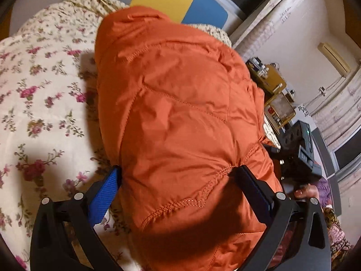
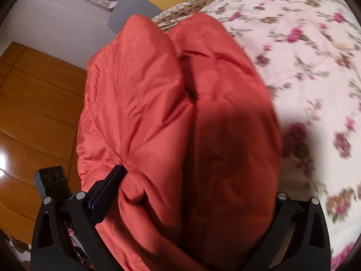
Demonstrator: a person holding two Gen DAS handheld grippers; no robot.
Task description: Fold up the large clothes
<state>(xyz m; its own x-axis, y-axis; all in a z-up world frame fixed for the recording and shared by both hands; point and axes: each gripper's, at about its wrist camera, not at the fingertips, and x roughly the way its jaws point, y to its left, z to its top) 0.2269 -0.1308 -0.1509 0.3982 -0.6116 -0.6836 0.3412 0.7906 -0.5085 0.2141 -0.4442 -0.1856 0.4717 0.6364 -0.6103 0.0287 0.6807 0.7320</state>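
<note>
- No brand or label reads clearly; a black device (image 1: 300,149) to the right in the left wrist view carries small pale characters too blurred to make out.
- The orange jacket (image 1: 180,117) is a puffy quilted garment of smooth, slightly shiny fabric, with stitched seams in matching thread and a chunky zigzag seam near the lower edge.
- It is bunched into a thick bundle, held up over the bed (image 1: 40,94) between the two claws.
- The left claw (image 1: 178,180) pinches the bundle: its blue textured pad presses the fabric on one side and the dark finger digs in on the other, so the cloth puckers at both contacts.
- In the right wrist view the same jacket (image 2: 158,117) looks more coral red and shows two plump lobes with a deep crease between them.
- The right claw (image 2: 194,185) grips it as well: one dark finger bites into a gathered fold, while the other finger is hidden behind the fabric.
- The bed wears a cream quilted cover printed with pink roses and green sprigs; it is soft and lightly wrinkled.
- A headboard (image 1: 180,2) with a yellow panel and a blue panel stands behind the bed.
- A glossy wooden floor (image 2: 33,113) of orange-brown planks lies beside the bed.
- A hand (image 1: 306,190) with a visible fingernail shows under the black device.
</note>
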